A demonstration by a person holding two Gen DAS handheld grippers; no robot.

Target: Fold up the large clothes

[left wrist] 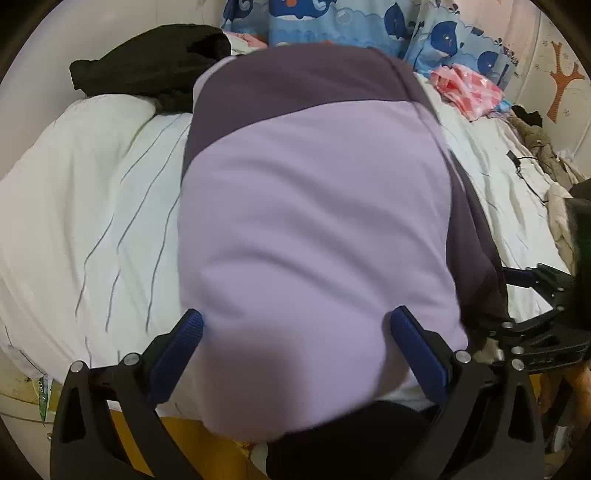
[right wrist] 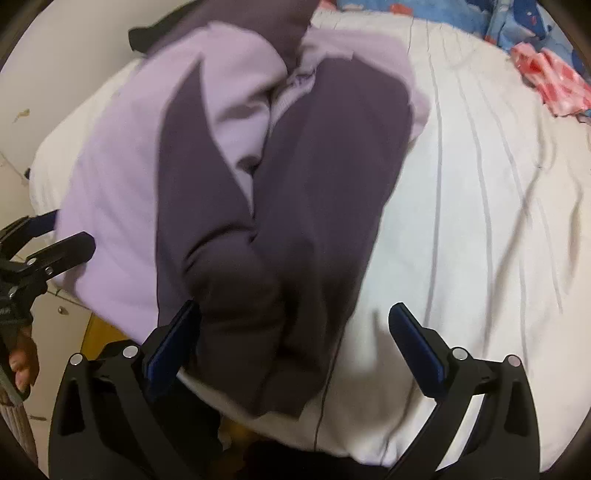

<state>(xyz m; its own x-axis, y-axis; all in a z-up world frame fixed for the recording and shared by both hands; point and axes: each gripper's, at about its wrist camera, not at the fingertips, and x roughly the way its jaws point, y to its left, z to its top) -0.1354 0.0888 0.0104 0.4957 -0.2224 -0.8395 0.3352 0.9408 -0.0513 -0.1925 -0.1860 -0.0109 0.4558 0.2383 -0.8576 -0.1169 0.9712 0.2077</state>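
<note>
While both jaws gape wide, left gripper (left wrist: 295, 332) straddles lilac sweatshirt (left wrist: 314, 221) centre frame, right gripper (right wrist: 291, 325) over its dark sleeve (right wrist: 295, 221), white bed (right wrist: 480, 221) beneath

Garment (left wrist: 314, 221) on bed (left wrist: 110, 206), dark clothes (left wrist: 147, 62) behind-left, pillows (left wrist: 332, 22) behind

We see a large lilac and dark purple garment (left wrist: 314, 206) filling the middle of the left wrist frame, lying partly folded. In the right wrist frame it lies rumpled across the left and centre, its dark sleeve (right wrist: 295, 221) running down toward the bottom edge.
</note>
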